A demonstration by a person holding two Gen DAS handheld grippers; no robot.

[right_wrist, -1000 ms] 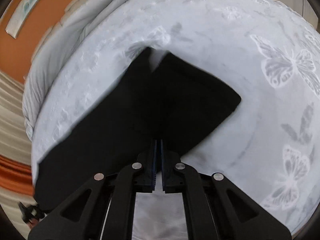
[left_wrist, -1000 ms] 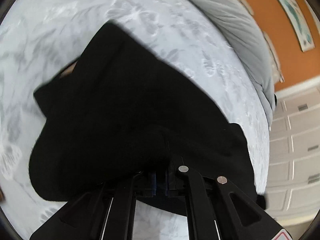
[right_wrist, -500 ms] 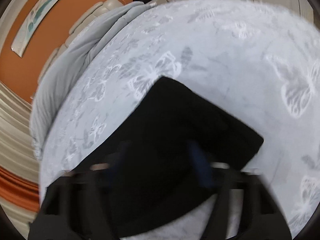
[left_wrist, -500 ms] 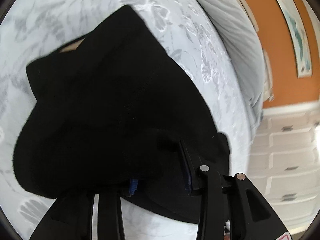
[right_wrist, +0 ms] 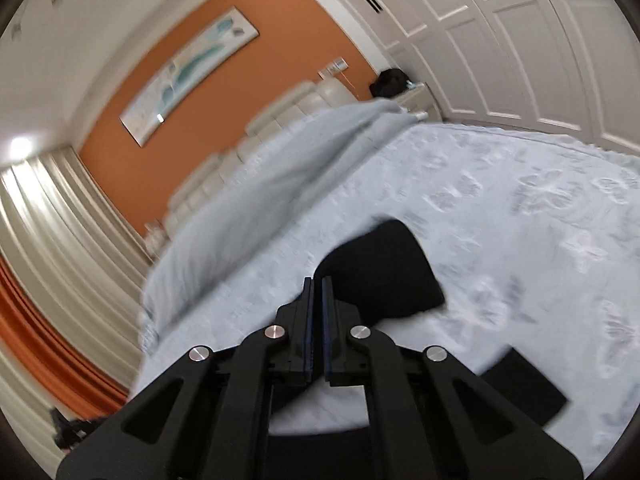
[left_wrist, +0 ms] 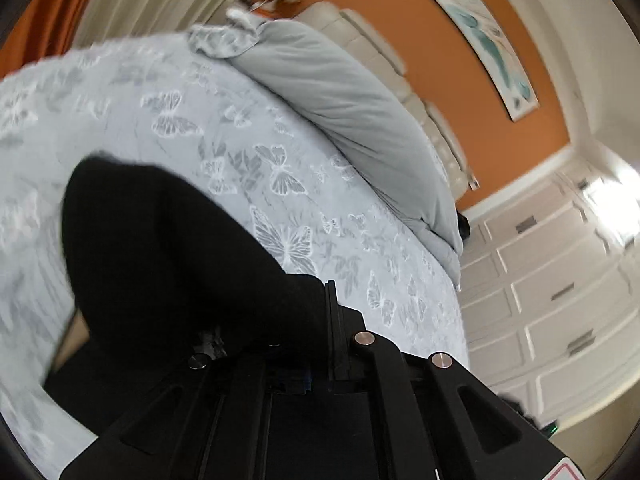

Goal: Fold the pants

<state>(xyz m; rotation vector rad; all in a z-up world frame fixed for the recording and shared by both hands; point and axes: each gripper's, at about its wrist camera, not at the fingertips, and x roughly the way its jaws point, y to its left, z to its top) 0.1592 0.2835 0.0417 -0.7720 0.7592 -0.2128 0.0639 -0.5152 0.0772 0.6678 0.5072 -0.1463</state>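
The black pants (left_wrist: pixel 160 248) lie bunched on the pale butterfly-print bedspread (left_wrist: pixel 280 168). In the left wrist view the cloth drapes over my left gripper (left_wrist: pixel 276 312); only its right finger (left_wrist: pixel 332 320) shows, and the jaws stand apart with cloth between them. In the right wrist view my right gripper (right_wrist: pixel 316 284) is shut with nothing between its pads, raised above the bed. A fold of the pants (right_wrist: pixel 384 276) lies just beyond and right of its tips, and another black piece (right_wrist: pixel 520 392) shows at the lower right.
A grey duvet (left_wrist: pixel 352 112) lies rolled along the head of the bed, against a cream headboard (right_wrist: pixel 280 120) and an orange wall (left_wrist: pixel 440 60). White wardrobe doors (left_wrist: pixel 560 300) stand beside the bed. Curtains (right_wrist: pixel 48 216) hang on the other side.
Both grippers have lifted and tilted up, so the room now shows. The left jaws opened with the cloth still over them. The right gripper opened, came off the pants and shut again empty.
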